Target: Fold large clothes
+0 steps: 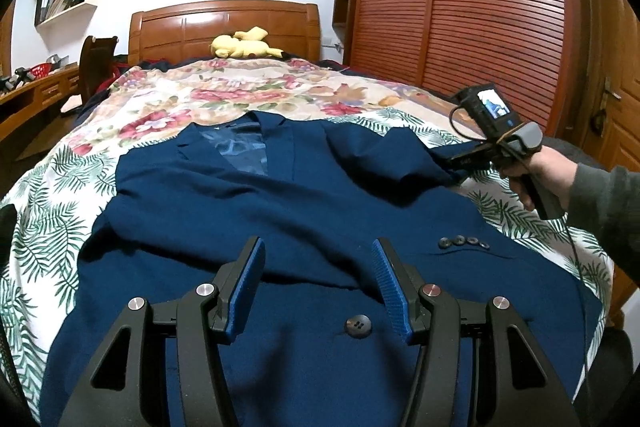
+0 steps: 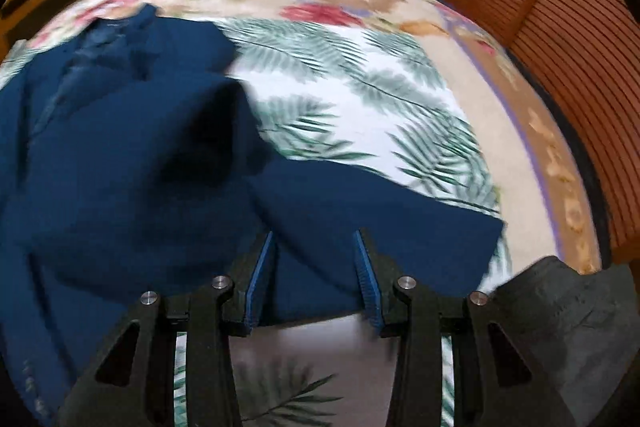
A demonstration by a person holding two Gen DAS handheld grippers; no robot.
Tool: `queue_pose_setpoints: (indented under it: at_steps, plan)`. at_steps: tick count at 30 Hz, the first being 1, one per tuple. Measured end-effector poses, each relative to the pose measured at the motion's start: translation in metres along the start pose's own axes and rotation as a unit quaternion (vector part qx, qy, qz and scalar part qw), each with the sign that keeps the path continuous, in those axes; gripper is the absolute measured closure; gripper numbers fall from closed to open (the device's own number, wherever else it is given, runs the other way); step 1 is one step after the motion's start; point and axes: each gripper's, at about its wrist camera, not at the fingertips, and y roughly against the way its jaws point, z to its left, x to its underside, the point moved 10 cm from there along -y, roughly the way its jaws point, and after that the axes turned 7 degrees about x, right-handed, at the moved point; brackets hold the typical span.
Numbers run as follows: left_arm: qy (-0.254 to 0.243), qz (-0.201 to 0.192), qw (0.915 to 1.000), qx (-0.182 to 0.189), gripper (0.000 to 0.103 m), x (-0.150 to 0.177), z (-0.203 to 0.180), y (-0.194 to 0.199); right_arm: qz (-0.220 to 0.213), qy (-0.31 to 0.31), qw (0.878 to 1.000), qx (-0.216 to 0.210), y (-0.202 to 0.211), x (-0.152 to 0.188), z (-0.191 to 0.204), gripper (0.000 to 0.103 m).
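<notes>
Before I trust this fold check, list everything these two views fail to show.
- Navy blue suit jacket: its hem is cut off by the left wrist view's bottom edge and hidden behind the left gripper.
- Right gripper: motion blur in the right wrist view hides whether its pads press the jacket's sleeve.
- Yellow plush toy: too small for detail.

Navy suit jacket (image 1: 304, 211) lay front-up on the floral bedspread (image 1: 48, 235), collar toward the headboard, lining showing at neck, one sleeve (image 2: 360, 211) stretched out sideways, buttons visible.
</notes>
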Motion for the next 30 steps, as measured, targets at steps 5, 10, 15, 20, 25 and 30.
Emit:
queue_pose_setpoints:
  at_steps: [5,10,15,20,25,30]
  plan:
    - [-0.005,-0.004,0.9999,-0.009,0.046,0.001,0.001,0.008,0.02,-0.007,0.999,0.028,-0.011,0.003,-0.018,0.099]
    - [-0.004,-0.013,0.9998,-0.015,0.046,0.003,0.005,0.025,-0.041,-0.008,0.999,0.034,0.037,-0.015,-0.014,0.101]
    - [-0.002,-0.021,0.9995,-0.023,0.046,0.006,0.01,0.045,-0.114,0.005,0.993,0.011,0.118,-0.045,0.011,0.101]
    - [0.004,-0.029,0.999,-0.034,0.046,0.012,0.018,0.064,-0.168,0.035,0.985,-0.02,0.192,-0.06,0.054,0.101]
    - [0.01,-0.033,0.9983,-0.047,0.046,0.019,0.027,0.078,-0.195,0.065,0.976,-0.074,0.246,-0.055,0.108,0.101]
    - [0.025,-0.035,0.9972,-0.061,0.046,0.022,0.04,0.084,-0.212,0.104,0.962,-0.136,0.292,-0.038,0.168,0.101]
